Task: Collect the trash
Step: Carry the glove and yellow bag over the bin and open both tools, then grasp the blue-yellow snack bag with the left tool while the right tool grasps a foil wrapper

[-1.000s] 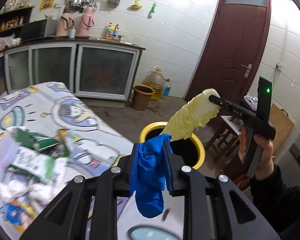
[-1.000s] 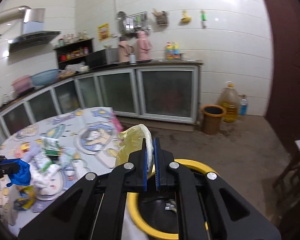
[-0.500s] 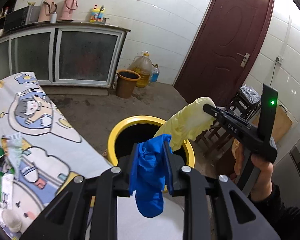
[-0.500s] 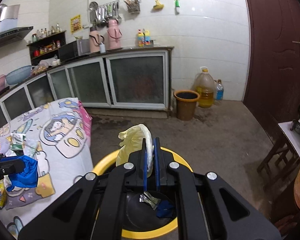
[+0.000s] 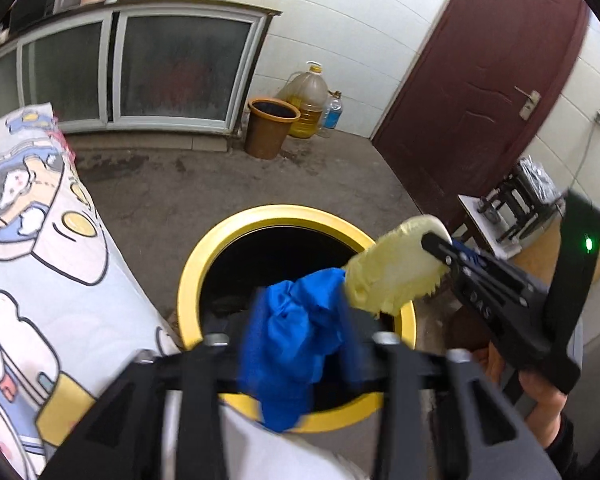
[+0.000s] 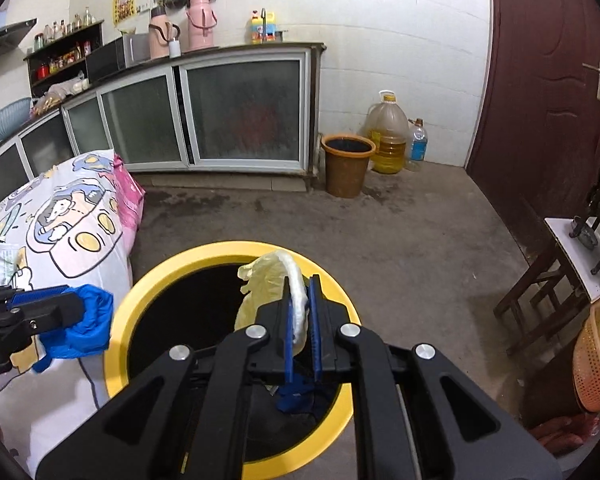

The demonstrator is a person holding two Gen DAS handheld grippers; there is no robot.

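So the bin (image 6: 118, 332) sits on the floor dead center in the right wrist view, with the bench (image 6: 60, 240) butted up against it at 9 o'clock. Left gripper (image 6: 66, 304) comes in from 9 o'clock too, its jaws opening with a glove (image 6: 88, 322) between them, just over the bin's rim. Right gripper (image 6: 300, 320) hangs over the bin's mouth, pinching a leaf (image 6: 266, 284). Bucket (image 6: 347, 164) is at 12 o'clock by the cabinets (image 6: 220, 112), oil jug (image 6: 388, 132) just right of it, door (image 6: 540, 80) at 2.
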